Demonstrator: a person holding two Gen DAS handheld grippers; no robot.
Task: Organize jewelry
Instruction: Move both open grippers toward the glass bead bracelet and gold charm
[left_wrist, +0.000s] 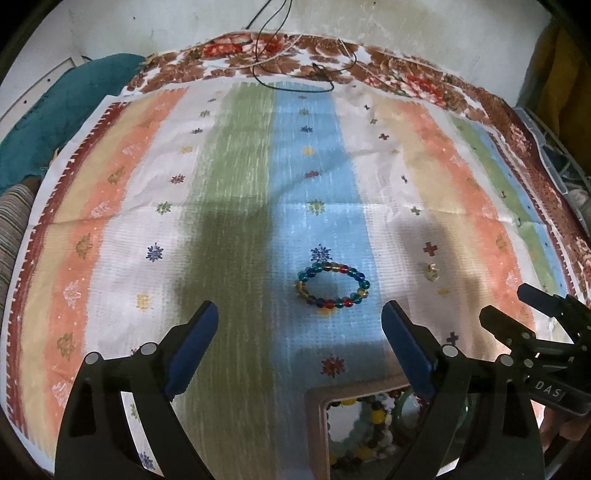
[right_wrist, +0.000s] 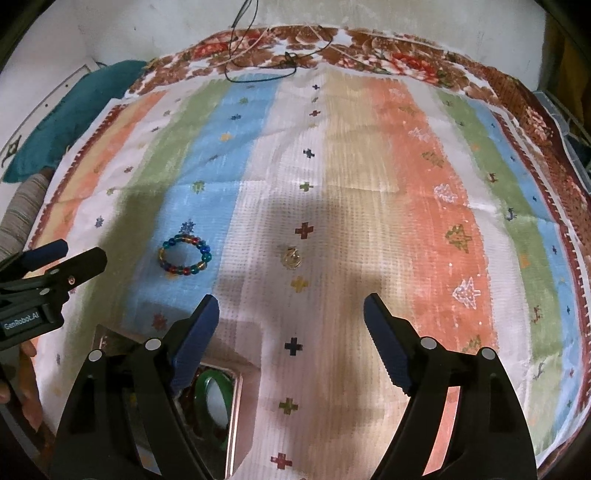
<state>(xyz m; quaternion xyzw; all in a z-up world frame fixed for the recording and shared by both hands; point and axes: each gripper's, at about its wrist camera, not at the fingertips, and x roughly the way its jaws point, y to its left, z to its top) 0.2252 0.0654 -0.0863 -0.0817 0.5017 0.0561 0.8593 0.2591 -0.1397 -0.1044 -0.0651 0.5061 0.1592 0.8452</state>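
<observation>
Box (left_wrist: 318, 417): rectangular, pale pinkish rim; cut off at the lower frame edge and partly hidden behind the gripper arms in both views.
Box contents: a green bangle (right_wrist: 210, 397), smooth and glossy, plus mixed bead strands (left_wrist: 373, 424) in yellow, dark and white; individual pieces hard to separate.
Beaded bracelet (left_wrist: 332, 283): closed ring of round translucent beads, blue, teal, red and amber; lies flat on the blue stripe, ahead of the box.
Small gold piece (right_wrist: 291, 257): pale, glittery, rounded; type cannot be made out. Lies on the white stripe, well apart from the bracelet.
Left gripper (left_wrist: 299, 325): jaws spread wide, nothing between them; blue ridged pads.
Right gripper (right_wrist: 291, 314): jaws spread wide, nothing held.
Cloth (left_wrist: 236, 177): woven, striped, lightly creased.
Black cord (left_wrist: 295, 74): thin, looped at the far edge.
</observation>
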